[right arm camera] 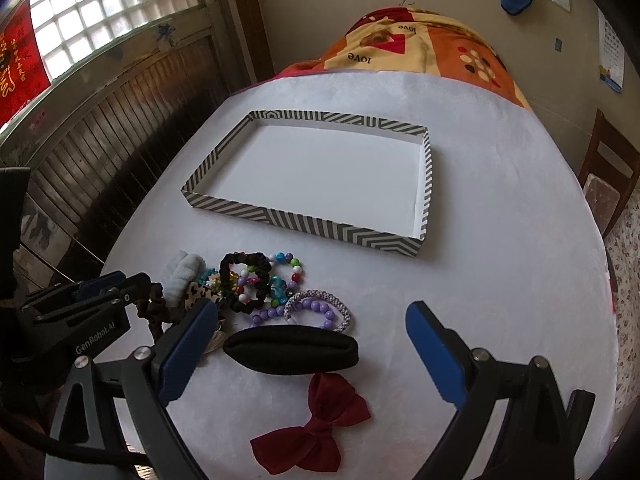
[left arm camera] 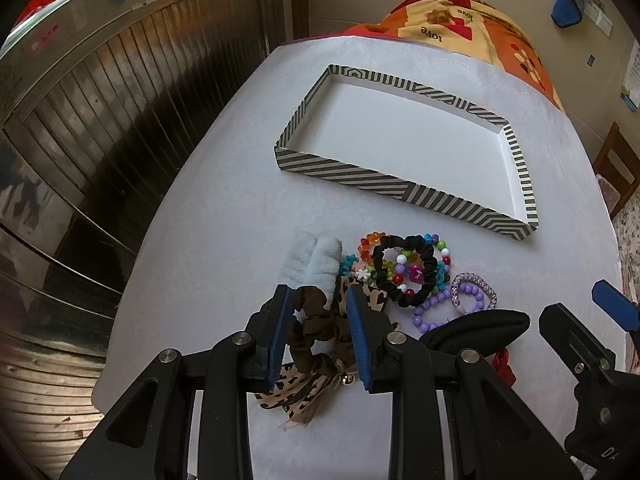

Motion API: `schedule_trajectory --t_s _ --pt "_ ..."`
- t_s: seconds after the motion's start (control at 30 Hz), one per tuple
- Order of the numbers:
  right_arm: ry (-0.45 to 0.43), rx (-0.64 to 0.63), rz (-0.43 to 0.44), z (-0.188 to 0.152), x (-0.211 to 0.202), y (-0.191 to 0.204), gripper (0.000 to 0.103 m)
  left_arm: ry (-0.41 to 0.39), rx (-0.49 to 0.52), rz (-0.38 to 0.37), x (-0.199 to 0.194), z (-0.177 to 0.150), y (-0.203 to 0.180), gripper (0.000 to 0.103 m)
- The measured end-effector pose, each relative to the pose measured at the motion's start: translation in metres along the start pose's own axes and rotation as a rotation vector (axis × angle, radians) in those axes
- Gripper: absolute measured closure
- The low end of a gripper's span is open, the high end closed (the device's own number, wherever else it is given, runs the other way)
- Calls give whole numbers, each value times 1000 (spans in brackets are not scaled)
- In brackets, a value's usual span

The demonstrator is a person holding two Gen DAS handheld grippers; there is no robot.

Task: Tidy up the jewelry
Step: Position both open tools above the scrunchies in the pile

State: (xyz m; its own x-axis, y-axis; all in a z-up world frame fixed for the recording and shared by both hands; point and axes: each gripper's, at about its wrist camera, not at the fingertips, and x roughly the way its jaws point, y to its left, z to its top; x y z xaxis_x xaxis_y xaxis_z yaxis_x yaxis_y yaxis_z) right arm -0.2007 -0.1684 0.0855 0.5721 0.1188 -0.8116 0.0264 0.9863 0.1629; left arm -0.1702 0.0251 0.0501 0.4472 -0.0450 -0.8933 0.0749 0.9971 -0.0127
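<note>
Brown scrunchie [left arm camera: 312,332] sits between the left gripper's [left arm camera: 320,300] narrowed jaws; right gripper [right arm camera: 312,320] gapes wide; striped tray [left arm camera: 400,188] holds nothing.

The table cloth [right arm camera: 500,208] is looking white, soft and matt. The striped tray [right arm camera: 280,218] is looking like smooth matt paper card. The bead bracelets [left arm camera: 434,312] are shining like glossy plastic. The brown scrunchie [left arm camera: 310,328] is looking like crinkly cloth, and the pale blue one [left arm camera: 316,260] is looking fluffy. The red bow [right arm camera: 320,424] is showing silky cloth.
</note>
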Motion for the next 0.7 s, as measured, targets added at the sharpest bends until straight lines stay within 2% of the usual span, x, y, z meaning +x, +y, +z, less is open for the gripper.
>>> schedule_trajectory --t_s 0.7 --pt "-6 -22 -15 0 -3 5 5 4 -5 -8 -1 -1 6 92"
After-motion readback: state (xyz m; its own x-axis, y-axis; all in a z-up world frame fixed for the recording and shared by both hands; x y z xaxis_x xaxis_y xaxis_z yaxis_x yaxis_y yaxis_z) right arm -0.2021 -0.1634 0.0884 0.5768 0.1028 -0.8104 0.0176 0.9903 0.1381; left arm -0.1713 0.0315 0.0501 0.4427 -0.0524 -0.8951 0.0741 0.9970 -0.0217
